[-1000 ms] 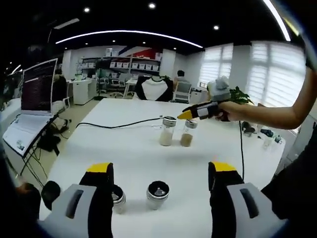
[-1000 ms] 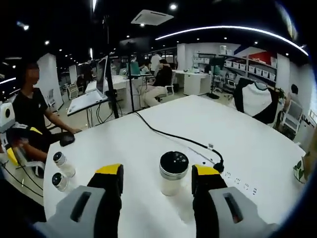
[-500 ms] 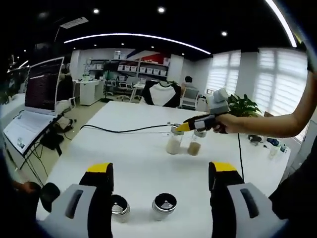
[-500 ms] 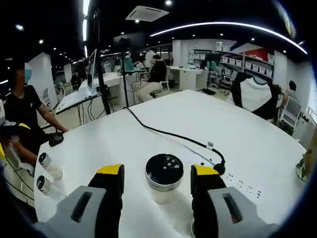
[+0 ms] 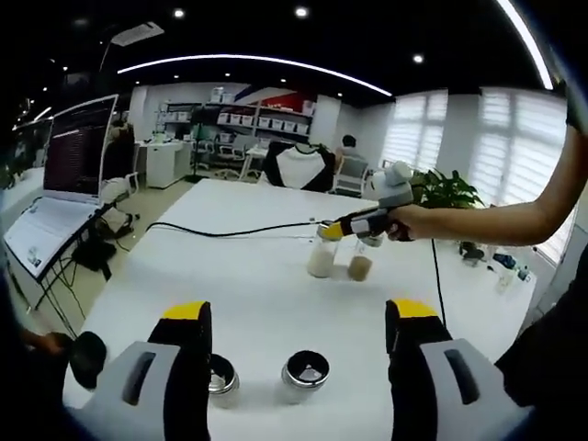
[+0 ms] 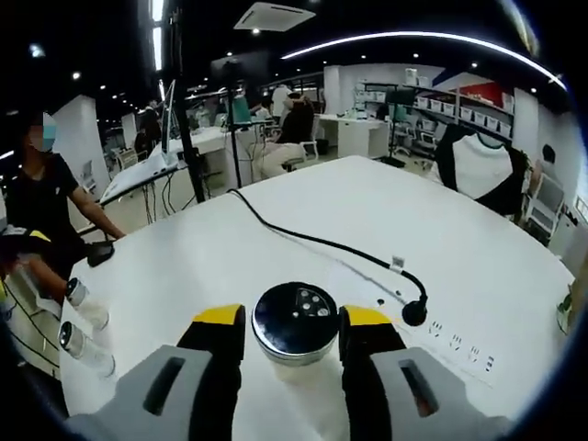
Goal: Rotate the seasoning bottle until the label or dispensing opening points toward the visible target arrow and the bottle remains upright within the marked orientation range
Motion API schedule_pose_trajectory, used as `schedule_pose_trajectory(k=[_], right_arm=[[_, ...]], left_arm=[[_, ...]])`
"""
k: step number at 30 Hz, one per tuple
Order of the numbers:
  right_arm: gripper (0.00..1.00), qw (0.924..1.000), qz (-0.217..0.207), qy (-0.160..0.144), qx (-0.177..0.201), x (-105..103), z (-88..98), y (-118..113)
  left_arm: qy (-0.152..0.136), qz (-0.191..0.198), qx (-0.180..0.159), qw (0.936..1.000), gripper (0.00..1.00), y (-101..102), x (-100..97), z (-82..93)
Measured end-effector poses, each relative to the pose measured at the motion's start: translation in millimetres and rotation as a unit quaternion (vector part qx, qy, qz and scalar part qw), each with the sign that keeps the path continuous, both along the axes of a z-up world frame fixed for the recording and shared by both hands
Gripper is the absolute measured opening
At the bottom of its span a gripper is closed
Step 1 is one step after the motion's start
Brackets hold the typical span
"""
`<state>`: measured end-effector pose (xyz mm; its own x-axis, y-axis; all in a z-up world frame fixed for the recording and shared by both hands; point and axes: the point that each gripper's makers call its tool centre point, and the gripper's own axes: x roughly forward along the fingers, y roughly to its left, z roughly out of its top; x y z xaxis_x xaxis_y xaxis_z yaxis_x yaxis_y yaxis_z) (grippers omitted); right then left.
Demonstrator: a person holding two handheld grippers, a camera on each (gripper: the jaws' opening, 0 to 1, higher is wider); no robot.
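**Between the right jaws: bottle upright, ready to turn**

Nearest us in the right gripper view, the right gripper [image 6: 289, 319] brackets the seasoning bottle [image 6: 295, 322], jaws against its lid, its axis vertical on the white table [image 6: 459, 266]. We judge it gripped. Our left gripper [image 5: 299, 312] hangs open, well short. Farther off lies a black cable [image 6: 312, 241].

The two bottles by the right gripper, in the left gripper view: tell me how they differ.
The pale-filled bottle sits between the right gripper's yellow tips; the brown-filled bottle stands beside it, outside them. The first holds a whitish seasoning, the second a tan-brown one. In the right gripper view the first's black cap with its dispensing holes faces the camera. Both are upright, of like size, and stand on the white table.
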<state>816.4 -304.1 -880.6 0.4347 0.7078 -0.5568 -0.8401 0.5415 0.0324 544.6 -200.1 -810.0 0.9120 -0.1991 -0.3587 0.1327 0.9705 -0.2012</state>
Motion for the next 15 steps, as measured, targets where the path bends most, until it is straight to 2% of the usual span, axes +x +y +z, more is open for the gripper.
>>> schedule_pose_trajectory(k=[2,3,9,15], right_arm=[[0.35,0.9995,0.02,-0.016,-0.018,0.4,-2.4,-1.5],[0.35,0.9998,0.01,-0.013,-0.009,0.9,-2.0,-0.7],[0.34,0.9994,0.014,-0.028,-0.012,-4.6,1.5,-3.1],[0.34,0.9998,0.012,-0.018,-0.001,-14.4,2.5,-8.9]], left_arm=[[0.001,0.0,0.0,1.0,0.82,0.8,0.1,-0.4],[0.001,0.001,0.0,1.0,0.82,1.4,0.2,-0.7],[0.0,0.004,-0.004,1.0,0.81,2.0,-1.3,-2.9],[0.004,-0.006,-0.012,0.9999,0.81,-4.0,-3.8,-4.8]])
